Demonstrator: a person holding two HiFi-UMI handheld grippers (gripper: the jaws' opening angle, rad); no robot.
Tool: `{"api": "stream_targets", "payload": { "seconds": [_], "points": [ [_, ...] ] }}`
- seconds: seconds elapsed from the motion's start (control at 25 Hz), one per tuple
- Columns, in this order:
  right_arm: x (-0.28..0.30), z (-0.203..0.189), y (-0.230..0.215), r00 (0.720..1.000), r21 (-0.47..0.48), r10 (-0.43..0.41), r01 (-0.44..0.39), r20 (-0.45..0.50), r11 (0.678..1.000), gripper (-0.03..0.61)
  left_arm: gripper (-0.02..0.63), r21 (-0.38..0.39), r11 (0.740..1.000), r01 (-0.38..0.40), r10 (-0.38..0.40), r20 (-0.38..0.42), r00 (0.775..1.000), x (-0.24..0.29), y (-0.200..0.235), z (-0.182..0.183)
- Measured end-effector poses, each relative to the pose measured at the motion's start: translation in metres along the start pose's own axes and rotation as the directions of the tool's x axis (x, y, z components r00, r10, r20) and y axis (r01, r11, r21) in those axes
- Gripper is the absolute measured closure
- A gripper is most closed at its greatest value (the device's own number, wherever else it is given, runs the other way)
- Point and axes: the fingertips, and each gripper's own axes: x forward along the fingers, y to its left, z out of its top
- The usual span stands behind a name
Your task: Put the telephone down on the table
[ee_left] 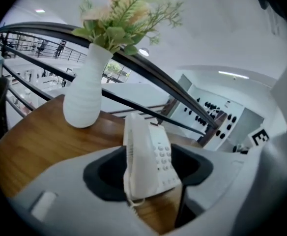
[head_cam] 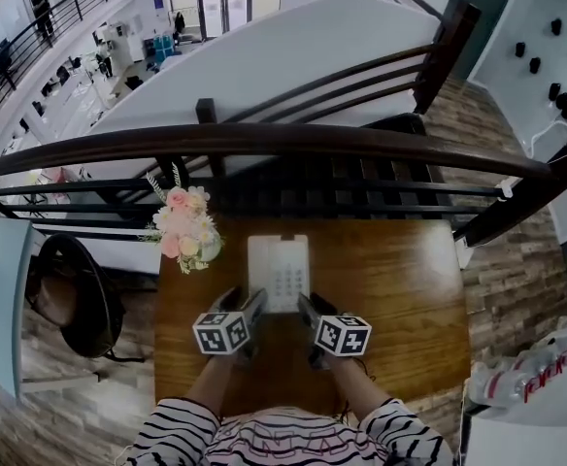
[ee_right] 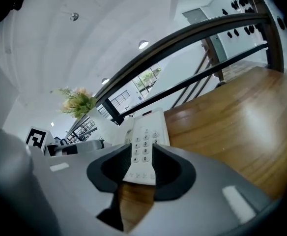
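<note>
A white push-button telephone (head_cam: pixel 279 270) lies flat on the brown wooden table (head_cam: pixel 390 289), keypad up, near the middle. My left gripper (head_cam: pixel 252 307) hovers at the phone's near left corner and my right gripper (head_cam: pixel 306 309) at its near right corner. In the left gripper view the telephone (ee_left: pixel 148 156) shows in the wide gap of the left gripper (ee_left: pixel 148 175), apart from both pads. In the right gripper view the telephone (ee_right: pixel 144 149) lies just beyond the right gripper (ee_right: pixel 141 173), whose narrower gap frames the keypad. Neither gripper presses on it.
A white vase of pink flowers (head_cam: pixel 186 231) stands at the table's far left corner, left of the phone. A dark railing (head_cam: pixel 264 139) runs along the table's far edge. A black chair (head_cam: pixel 70 299) stands left of the table.
</note>
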Motion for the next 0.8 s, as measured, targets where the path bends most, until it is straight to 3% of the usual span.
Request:
{"api": "stream_targets", "payload": {
  "seconds": [0.08, 0.24, 0.6, 0.8],
  "points": [
    [-0.017, -0.005, 0.006, 1.000, -0.012, 0.016, -0.016, 0.011, 1.000, 0.492, 0.370, 0.011, 1.000, -0.012, 0.012, 0.022, 1.000, -0.016, -0.010, -0.005],
    [-0.051, -0.017, 0.014, 0.999, -0.036, 0.043, -0.042, 0.027, 0.998, 0.566, 0.424, 0.025, 0.999, -0.031, 0.030, 0.050, 0.998, -0.044, -0.034, -0.021],
    [-0.125, -0.039, 0.028, 0.995, -0.103, 0.100, -0.098, 0.020, 0.990, 0.578, 0.611, 0.031, 0.997, -0.075, 0.072, 0.097, 0.993, -0.098, -0.087, -0.056],
    [-0.174, -0.063, 0.028, 0.992, -0.136, 0.129, -0.126, 0.014, 0.983, 0.578, 0.612, 0.036, 0.995, -0.092, 0.087, 0.119, 0.989, -0.133, -0.125, -0.089]
  ]
}}
